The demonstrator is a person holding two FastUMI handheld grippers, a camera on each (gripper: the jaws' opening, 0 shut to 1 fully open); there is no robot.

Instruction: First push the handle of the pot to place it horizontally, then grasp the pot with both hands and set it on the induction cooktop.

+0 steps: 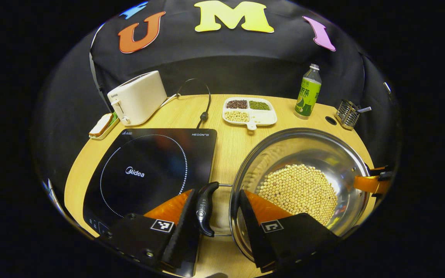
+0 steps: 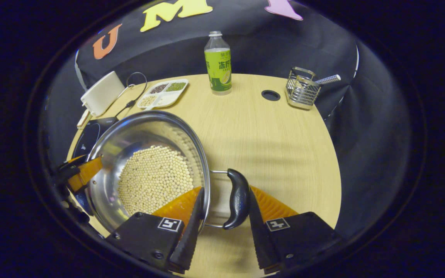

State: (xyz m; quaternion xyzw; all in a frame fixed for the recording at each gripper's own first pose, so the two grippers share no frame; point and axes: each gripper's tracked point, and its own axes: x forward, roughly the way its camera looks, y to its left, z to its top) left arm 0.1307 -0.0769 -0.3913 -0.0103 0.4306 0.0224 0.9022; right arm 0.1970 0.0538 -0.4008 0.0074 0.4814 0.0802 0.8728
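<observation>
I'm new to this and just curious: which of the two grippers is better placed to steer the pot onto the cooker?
Probably the left gripper: it straddles the black handle of the bean-filled steel pot on the side beside the black induction cooktop.

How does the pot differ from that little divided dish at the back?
The pot is round, shiny metal and deep; the dish is white, shallow and squarish. The pot holds one heap of pale beans, the dish several kinds in separate compartments. Both rest on the table.

pot right of cooktop, on table
</observation>
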